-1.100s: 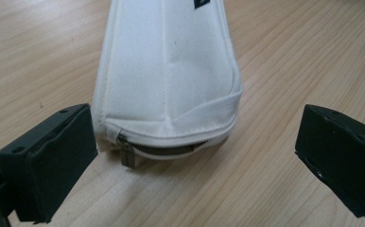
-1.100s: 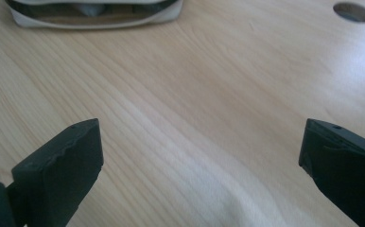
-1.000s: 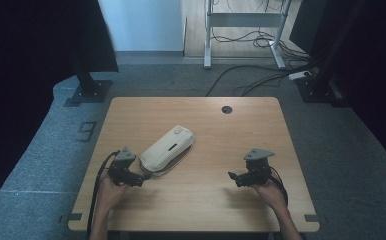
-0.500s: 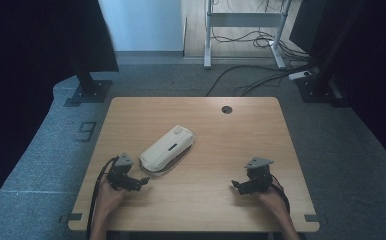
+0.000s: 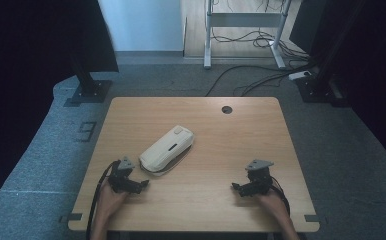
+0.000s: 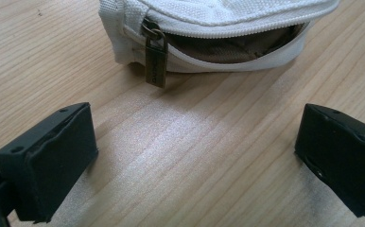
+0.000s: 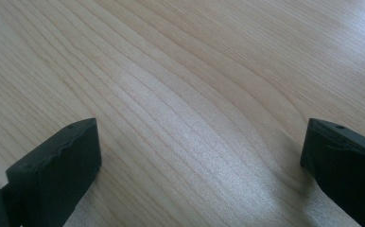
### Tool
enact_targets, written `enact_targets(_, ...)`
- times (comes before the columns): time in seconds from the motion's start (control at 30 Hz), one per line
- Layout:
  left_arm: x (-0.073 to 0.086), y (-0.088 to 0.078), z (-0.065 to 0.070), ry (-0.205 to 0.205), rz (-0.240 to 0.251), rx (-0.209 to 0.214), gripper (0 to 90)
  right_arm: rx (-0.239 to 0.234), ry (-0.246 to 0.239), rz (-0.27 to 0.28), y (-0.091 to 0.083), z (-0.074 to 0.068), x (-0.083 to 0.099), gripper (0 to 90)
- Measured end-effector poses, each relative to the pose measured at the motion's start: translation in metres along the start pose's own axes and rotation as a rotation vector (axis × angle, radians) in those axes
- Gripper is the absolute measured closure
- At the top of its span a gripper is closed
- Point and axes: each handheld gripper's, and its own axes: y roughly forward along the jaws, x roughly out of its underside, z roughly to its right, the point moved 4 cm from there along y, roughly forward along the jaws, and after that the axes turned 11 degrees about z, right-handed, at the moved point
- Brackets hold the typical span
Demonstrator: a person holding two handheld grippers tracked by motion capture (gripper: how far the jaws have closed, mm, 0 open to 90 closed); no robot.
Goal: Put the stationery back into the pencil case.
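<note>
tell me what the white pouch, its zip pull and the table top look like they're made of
The pouch looks like off-white woven canvas: a coarse weave shows, with a ribbed tape edge. Its zip pull seems to be metal with a dull brass finish, a flat tag hanging from a ring. The table looks like light wood or wood-look laminate, with a matte grain; which one is unclear.

A recording lab or studio bay. A plain wooden desk (image 5: 196,165) with a cable hole (image 5: 226,109) at its far edge stands on grey carpet (image 5: 46,165). Black curtains (image 5: 26,60) close off the left and right sides, with stand bases (image 5: 87,92) on the floor. Beyond, loose cables (image 5: 251,80) run to a power strip (image 5: 299,75) beside a metal frame (image 5: 243,30).
</note>
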Motion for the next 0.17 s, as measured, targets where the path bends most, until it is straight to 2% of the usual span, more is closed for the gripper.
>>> enact_targets(0.17,0.0003,-0.0002,0.0009,-0.011,0.001,-0.016,0.0,0.001,0.003,0.000,-0.0002,-0.0003,0.0003,0.0)
